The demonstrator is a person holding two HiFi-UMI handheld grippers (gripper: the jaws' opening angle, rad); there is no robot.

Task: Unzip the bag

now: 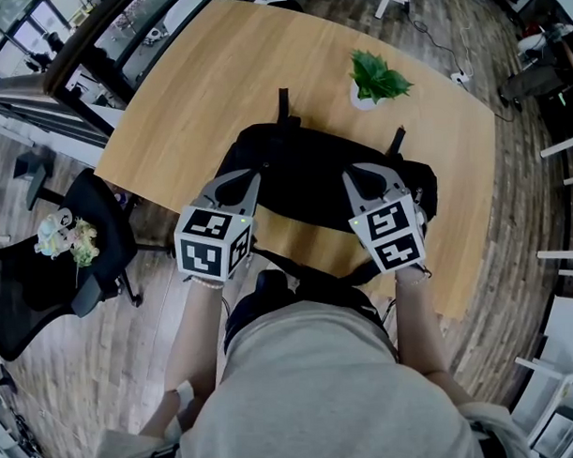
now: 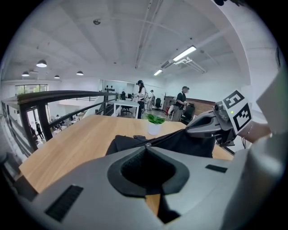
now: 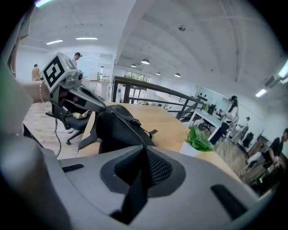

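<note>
A black bag lies on the wooden table in front of me, and a strap of it hangs over the near edge. My left gripper is at the bag's near left top and my right gripper at its near right top. In the left gripper view the jaws are shut on the bag's top edge, with a small metal piece at their tip. The bag's edge runs taut from there to the right gripper. In the right gripper view the jaws are shut on a black strip of the bag.
A small potted plant stands behind the bag at the right. A black office chair with a bunch of flowers on it is on the floor to the left. The table's near edge is close to my body. People stand at far desks.
</note>
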